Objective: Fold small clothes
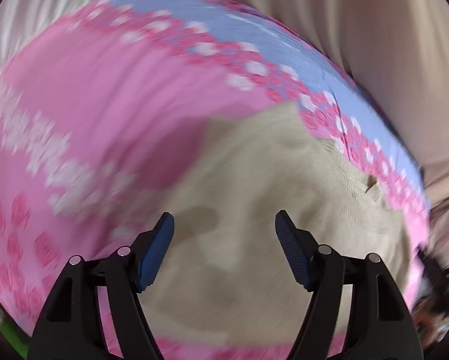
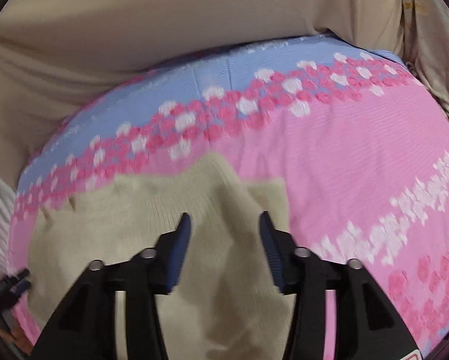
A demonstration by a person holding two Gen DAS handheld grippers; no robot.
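Your left wrist camera looks steeply down along its fingers, close over the beige garment (image 1: 269, 210), which fills the lower centre; the pink and blue cover (image 1: 104, 90) curves across the upper left. Your right wrist camera also looks steeply down from close by. Both views share that garment (image 2: 164, 225) and cover (image 2: 344, 150).

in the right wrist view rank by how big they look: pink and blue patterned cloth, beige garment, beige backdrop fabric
1. pink and blue patterned cloth
2. beige backdrop fabric, close to the first, so unsure
3. beige garment, partly hidden by the hand-held gripper
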